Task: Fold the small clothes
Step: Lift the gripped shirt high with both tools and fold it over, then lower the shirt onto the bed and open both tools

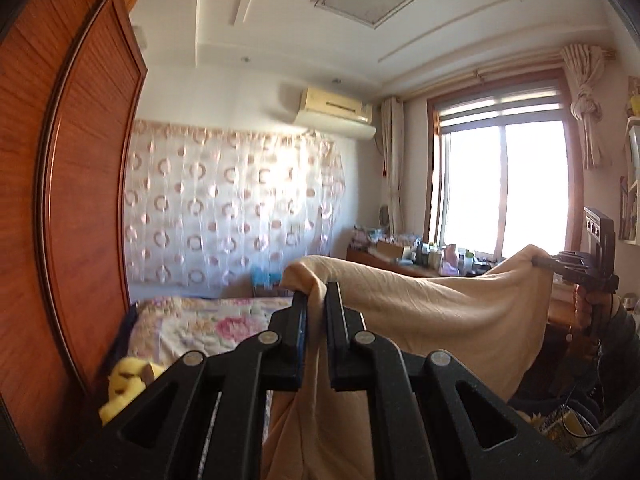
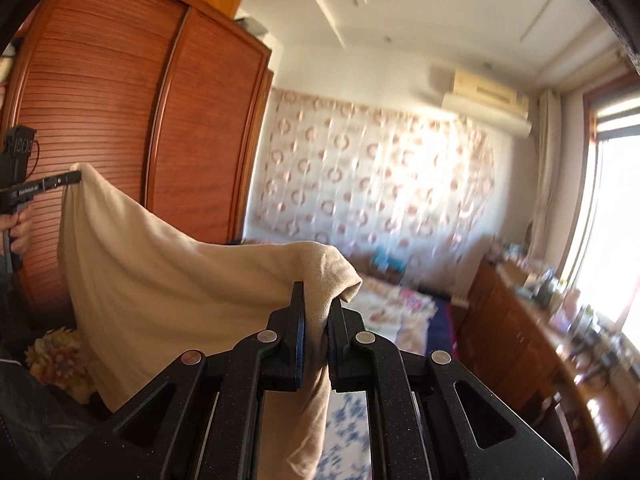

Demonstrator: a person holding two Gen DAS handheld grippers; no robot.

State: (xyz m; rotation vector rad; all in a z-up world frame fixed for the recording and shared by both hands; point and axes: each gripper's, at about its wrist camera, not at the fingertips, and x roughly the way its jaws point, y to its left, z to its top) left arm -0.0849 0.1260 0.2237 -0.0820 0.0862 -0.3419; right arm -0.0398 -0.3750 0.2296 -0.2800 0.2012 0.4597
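A beige garment (image 1: 448, 312) hangs in the air, stretched between my two grippers. In the left wrist view my left gripper (image 1: 317, 300) is shut on one top corner of it, and the cloth drops between the fingers. Off to the right, my right gripper (image 1: 540, 261) pinches the other top corner, with a hand below it. In the right wrist view my right gripper (image 2: 318, 306) is shut on the beige garment (image 2: 168, 280). My left gripper (image 2: 76, 177) shows at the far left, clamped on the opposite corner. The lower edge of the garment is hidden behind the gripper bodies.
A tall wooden wardrobe (image 2: 132, 128) stands on the left. A bed with a floral quilt (image 1: 208, 324) lies below, with a yellow plush toy (image 1: 128, 380) by it. A cluttered wooden dresser (image 2: 532, 344) runs under the window (image 1: 504, 184). A patterned curtain (image 1: 228, 204) covers the far wall.
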